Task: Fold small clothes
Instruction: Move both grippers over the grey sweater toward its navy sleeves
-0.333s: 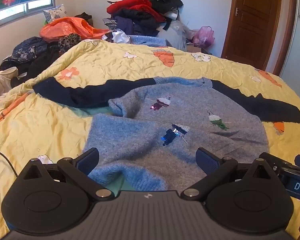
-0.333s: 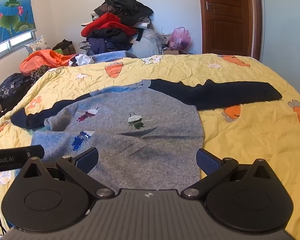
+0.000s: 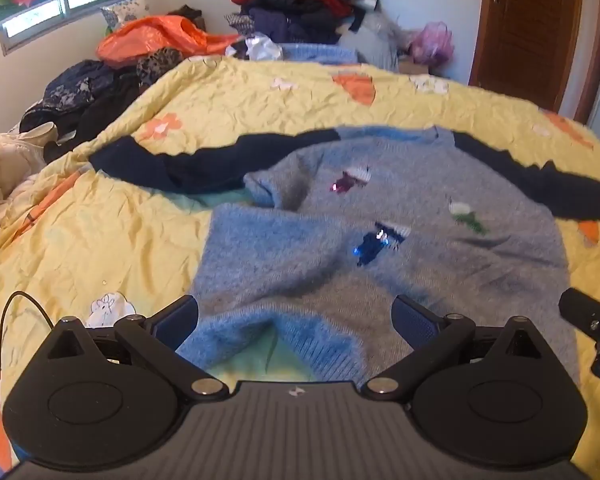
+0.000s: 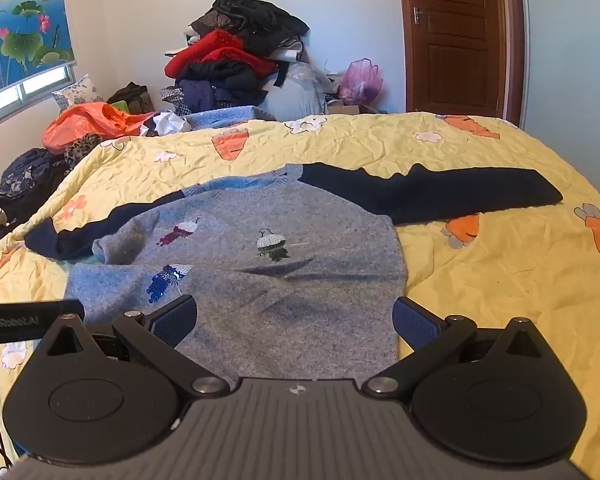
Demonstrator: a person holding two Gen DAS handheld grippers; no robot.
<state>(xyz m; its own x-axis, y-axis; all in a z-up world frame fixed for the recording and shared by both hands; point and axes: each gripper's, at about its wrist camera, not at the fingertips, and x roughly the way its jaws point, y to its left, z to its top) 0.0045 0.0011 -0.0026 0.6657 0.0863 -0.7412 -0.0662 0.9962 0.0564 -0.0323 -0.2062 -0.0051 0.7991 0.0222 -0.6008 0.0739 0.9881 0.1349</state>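
A small grey-blue knit sweater with dark navy sleeves and sequin figures lies front up on the yellow bedspread. Its left side is rumpled and its hem near me is lifted. My left gripper is open and empty, just above the hem's left part. In the right wrist view the same sweater lies with its right sleeve stretched out flat. My right gripper is open and empty over the hem's right part.
A pile of clothes and an orange bag stand beyond the bed's far edge. More clothes lie at the left side. A wooden door is at the back right. The other gripper's tip shows at the right.
My left gripper has moved forward and down, closer to the sweater's hem. The right gripper has barely moved. The sweater lies as before.
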